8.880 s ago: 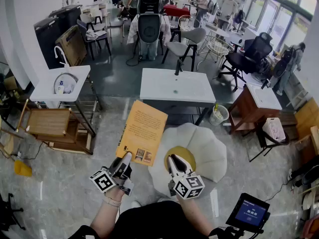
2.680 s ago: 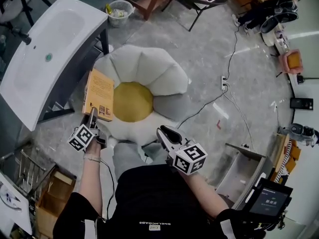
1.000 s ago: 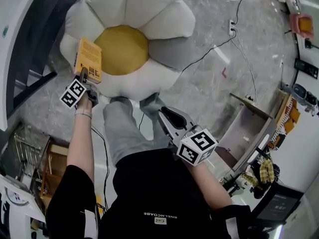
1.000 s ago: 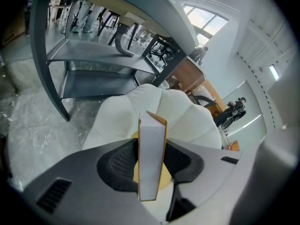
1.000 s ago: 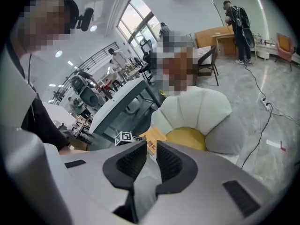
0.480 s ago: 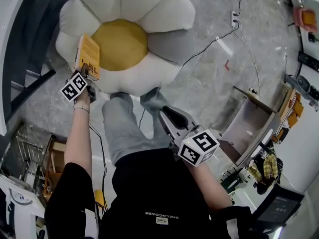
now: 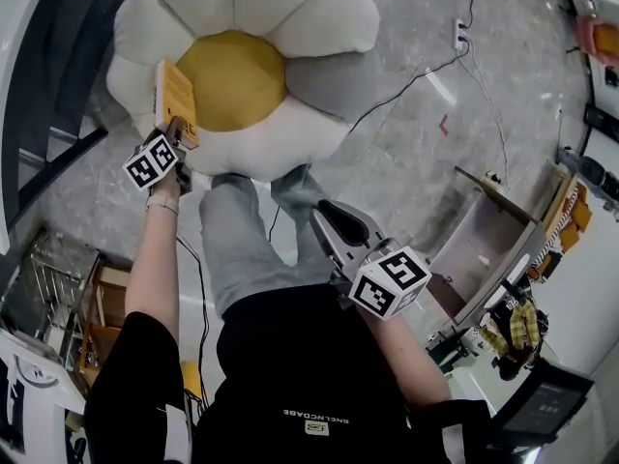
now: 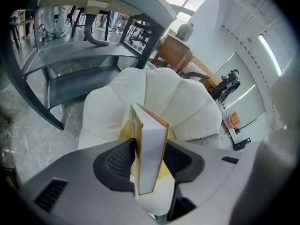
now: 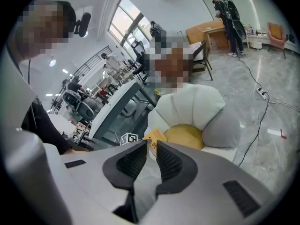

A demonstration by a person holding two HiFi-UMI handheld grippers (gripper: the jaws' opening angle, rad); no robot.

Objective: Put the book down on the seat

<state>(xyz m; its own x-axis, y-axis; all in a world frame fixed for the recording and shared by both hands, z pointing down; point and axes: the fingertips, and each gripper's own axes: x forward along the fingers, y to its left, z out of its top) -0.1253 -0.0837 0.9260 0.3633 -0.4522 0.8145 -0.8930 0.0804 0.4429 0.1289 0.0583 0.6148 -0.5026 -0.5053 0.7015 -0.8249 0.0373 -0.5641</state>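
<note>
Clamping book [image 7: 174, 98] on edge in left tool [image 7: 177, 130] over 9 o'clock petal of seat [image 7: 290, 17] (handy for tipping flat); right tool [image 7: 327, 211] empty, nearly closed, clear at 5 o'clock.

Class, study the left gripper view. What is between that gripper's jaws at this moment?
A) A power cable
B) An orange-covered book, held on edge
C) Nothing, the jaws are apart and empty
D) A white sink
B: the left gripper has a jaw pressed on each cover of the orange-covered book, whose page edge faces the camera, with the flower-shaped seat behind it.
</note>
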